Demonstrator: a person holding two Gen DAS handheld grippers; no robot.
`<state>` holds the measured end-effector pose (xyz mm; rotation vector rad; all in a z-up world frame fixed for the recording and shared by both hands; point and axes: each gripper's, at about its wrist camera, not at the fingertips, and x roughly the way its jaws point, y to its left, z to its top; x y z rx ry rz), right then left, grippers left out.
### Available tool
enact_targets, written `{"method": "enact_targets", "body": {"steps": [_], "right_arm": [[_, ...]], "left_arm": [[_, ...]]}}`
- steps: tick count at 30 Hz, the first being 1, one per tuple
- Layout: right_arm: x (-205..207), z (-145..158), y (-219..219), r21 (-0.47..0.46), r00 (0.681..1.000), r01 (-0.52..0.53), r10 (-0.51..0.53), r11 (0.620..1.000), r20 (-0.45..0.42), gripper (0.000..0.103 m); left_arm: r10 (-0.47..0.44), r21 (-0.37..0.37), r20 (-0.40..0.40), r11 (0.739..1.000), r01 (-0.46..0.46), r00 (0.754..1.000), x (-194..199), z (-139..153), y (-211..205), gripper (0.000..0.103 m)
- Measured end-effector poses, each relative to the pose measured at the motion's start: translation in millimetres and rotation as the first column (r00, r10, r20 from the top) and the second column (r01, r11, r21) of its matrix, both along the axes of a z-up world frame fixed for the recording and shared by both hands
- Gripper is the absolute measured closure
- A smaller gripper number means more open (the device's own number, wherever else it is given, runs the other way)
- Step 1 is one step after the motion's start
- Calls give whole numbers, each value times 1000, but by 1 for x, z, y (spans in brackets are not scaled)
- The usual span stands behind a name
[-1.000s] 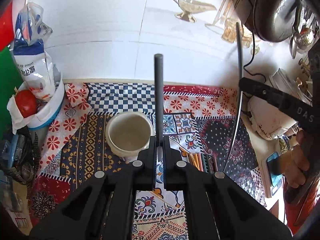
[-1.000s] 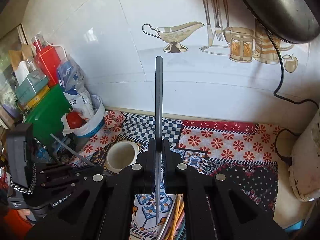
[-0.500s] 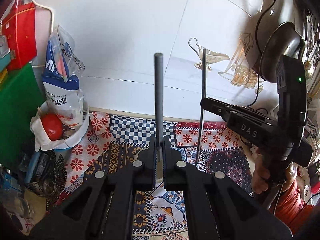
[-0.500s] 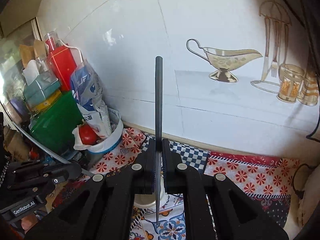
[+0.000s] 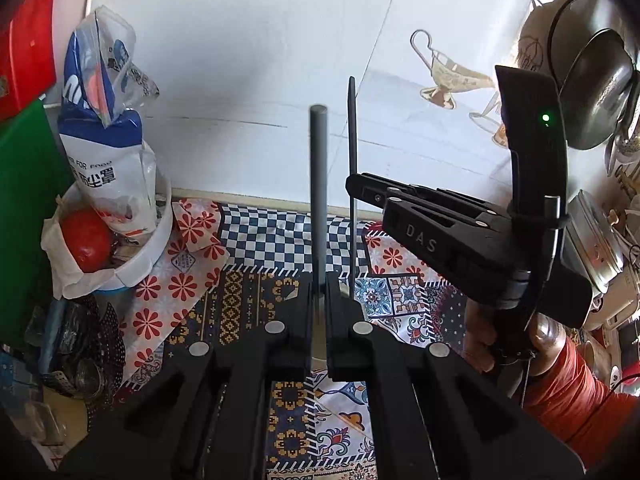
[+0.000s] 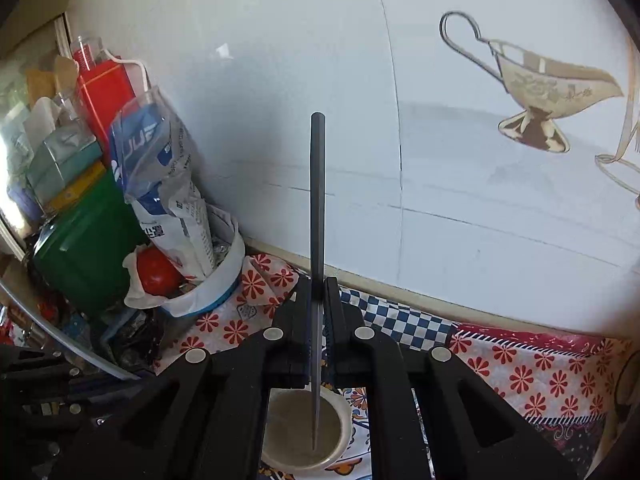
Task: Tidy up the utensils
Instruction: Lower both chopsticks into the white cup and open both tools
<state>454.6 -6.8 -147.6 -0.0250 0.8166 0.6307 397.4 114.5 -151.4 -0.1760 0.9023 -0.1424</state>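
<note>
Both our grippers were clenched, each on one dark chopstick. Our left gripper [image 5: 319, 300] pinched the left chopstick [image 5: 318, 200] so that it stood straight up between the fingers, thick end high against the white tiled wall [image 5: 248, 80]. Our right gripper [image 6: 318, 320] pinched the right chopstick [image 6: 318, 240] the same way, with its thin tip reaching down past the fingers.

What had changed in the last second was mostly on the right. A second before, the white cup [image 6: 306, 432] sat off to the left of that gripper and further away; now it lay directly under the fingers, and the chopstick's tip appeared to hang inside its rim, though we could not tell whether it touched the bottom. From the left wrist view our right gripper [image 5: 352, 188], once far off at the edge of the picture, had come in just beside the left chopstick. In that view the cup had slid out of sight behind our own fingers, so we could not say how the left chopstick stood relative to it.

We judged the right chopstick ready to be let go into the cup, with the left one to follow. The patterned cloth [image 6: 520, 376] and the tub holding a tomato [image 6: 154, 274] stayed clear of the drop.
</note>
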Motion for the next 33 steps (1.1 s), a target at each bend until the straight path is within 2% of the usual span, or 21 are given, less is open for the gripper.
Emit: {"method": "enact_targets", "body": {"steps": [6,15,23,33], "right_arm": [[0,-28,4,-51,998,-14,11,999,-61,98],[-12,-44,2,-105,992,-54,41,993,-117,98],[-21,-34,-4,-107,989,-81,66,991,-134,98],[-53,-4,-27,-81,990,-85,75,993,-118,97]], "left_arm": [[-17,-13,-78,1000,16,997,9,-30,6,100],[-15,-47,-157,999,8,987,25,-52,4,100],[6,-49,-150,999,-13,989,23,-38,9,98],[19,-1,-79,1000,-19,997,0,-6,1,84]]}}
